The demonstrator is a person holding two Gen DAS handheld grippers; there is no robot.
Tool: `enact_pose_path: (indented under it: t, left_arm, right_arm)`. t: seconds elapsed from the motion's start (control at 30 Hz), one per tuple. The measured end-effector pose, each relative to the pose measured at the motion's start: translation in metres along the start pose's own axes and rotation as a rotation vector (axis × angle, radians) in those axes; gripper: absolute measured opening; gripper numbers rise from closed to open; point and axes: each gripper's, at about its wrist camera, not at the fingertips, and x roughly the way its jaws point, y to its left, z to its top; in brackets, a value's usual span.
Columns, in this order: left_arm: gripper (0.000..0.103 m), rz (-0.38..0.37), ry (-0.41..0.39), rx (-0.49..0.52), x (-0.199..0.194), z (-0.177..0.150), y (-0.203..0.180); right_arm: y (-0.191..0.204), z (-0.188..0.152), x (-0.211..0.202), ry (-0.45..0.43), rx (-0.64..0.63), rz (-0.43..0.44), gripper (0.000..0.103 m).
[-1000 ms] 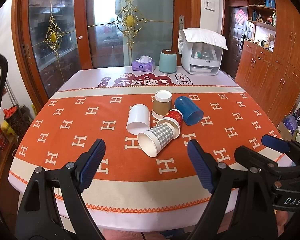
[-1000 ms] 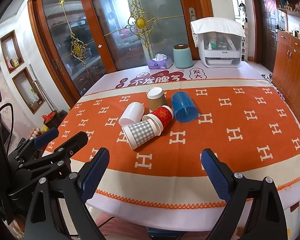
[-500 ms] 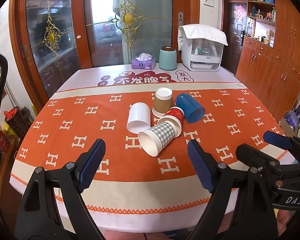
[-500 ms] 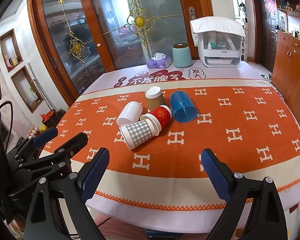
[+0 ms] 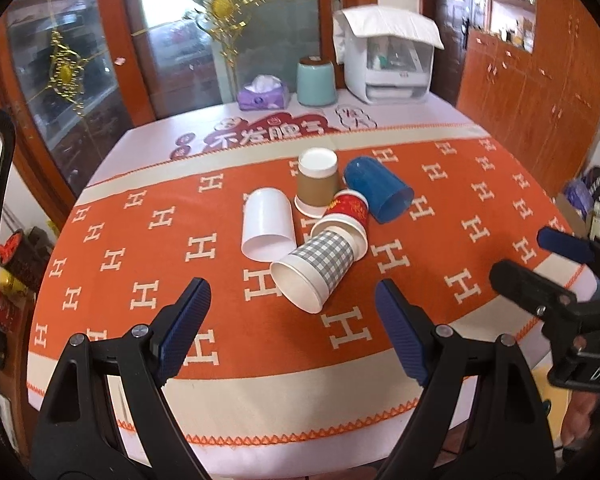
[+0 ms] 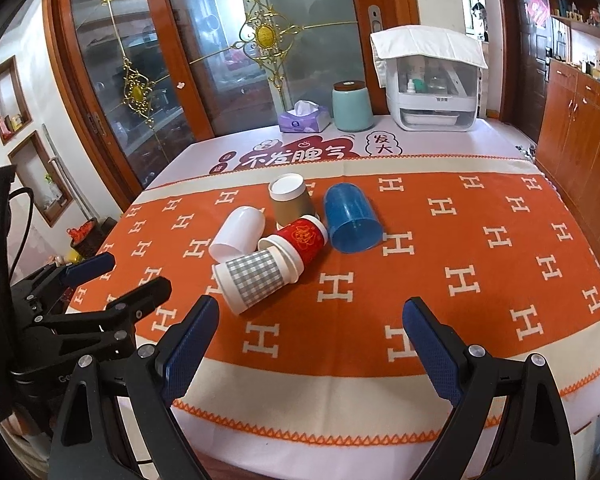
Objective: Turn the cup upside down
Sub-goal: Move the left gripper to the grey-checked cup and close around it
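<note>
Several cups lie clustered mid-table on the orange cloth. A grey checked paper cup (image 5: 316, 268) (image 6: 252, 278) lies on its side, mouth toward me, nested against a red paper cup (image 5: 346, 214) (image 6: 300, 240). A white cup (image 5: 267, 223) (image 6: 238, 232) and a blue cup (image 5: 378, 190) (image 6: 352, 218) also lie on their sides. A brown sleeved cup (image 5: 317, 182) (image 6: 290, 198) stands upside down. My left gripper (image 5: 294, 326) is open and empty, near the front edge, short of the checked cup. My right gripper (image 6: 312, 348) is open and empty, also near the front edge.
At the table's far edge stand a purple tissue box (image 5: 263, 94), a teal canister (image 5: 316, 82) and a white appliance under a cloth (image 5: 392, 60). Glass doors stand behind the table, wooden cabinets (image 5: 540, 92) to the right. The right gripper shows in the left wrist view (image 5: 560, 280).
Both grippers have moved forward a little toward the cups and stay open. The left view has tilted slightly. The cups have not moved.
</note>
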Motion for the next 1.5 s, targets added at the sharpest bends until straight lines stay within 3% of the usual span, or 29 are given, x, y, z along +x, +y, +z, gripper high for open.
enact_pose_path:
  t: [0.53, 1.0, 1.5]
  left_arm:
    - [0.083, -0.016, 0.17, 0.169, 0.078, 0.024, -0.01]
    - [0.083, -0.06, 0.309, 0.318, 0.145, 0.034, -0.028]
    - [0.082, 0.007, 0.389, 0.542, 0.186, 0.039, -0.053]
  right_arm:
    - [-0.019, 0.014, 0.082, 0.111, 0.071, 0.007, 0.094]
    - [-0.046, 0.007, 0.121, 0.19, 0.133, 0.021, 0.094]
    - [-0.061, -0.001, 0.144, 0.236, 0.16, 0.041, 0.094]
